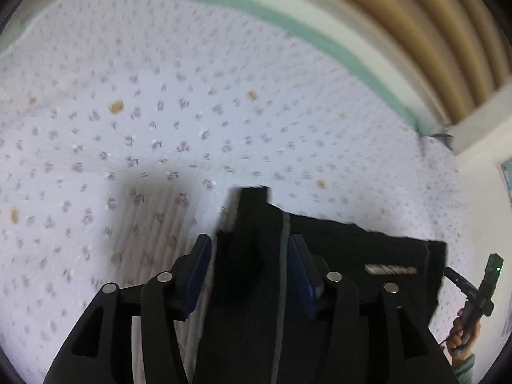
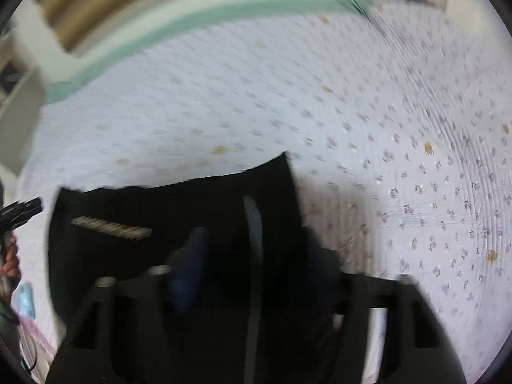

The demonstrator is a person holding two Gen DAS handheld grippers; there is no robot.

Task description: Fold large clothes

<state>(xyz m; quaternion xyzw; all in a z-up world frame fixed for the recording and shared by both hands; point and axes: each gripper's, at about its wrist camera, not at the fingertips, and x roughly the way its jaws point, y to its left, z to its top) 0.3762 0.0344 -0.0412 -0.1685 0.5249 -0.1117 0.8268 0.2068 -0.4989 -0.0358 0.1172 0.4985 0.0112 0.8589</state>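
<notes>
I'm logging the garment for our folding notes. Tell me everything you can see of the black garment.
The black garment is dark, matte cloth with a grey stripe running lengthwise and a small pale label. It lies over a floral bedsheet, its far edge straight and stepped. The left gripper has cloth between its blue-padded fingers; the right gripper likewise reaches onto it, though blur hides whether either is clamped.

Black claw [image 1: 249, 262], blue pads [image 1: 200, 268] (silver screws), green sleeve [image 1: 464, 368].

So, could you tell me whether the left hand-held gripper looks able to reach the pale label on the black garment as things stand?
Probably not: the left hand-held gripper seems clamped on the black garment, with the label off to its right.
</notes>
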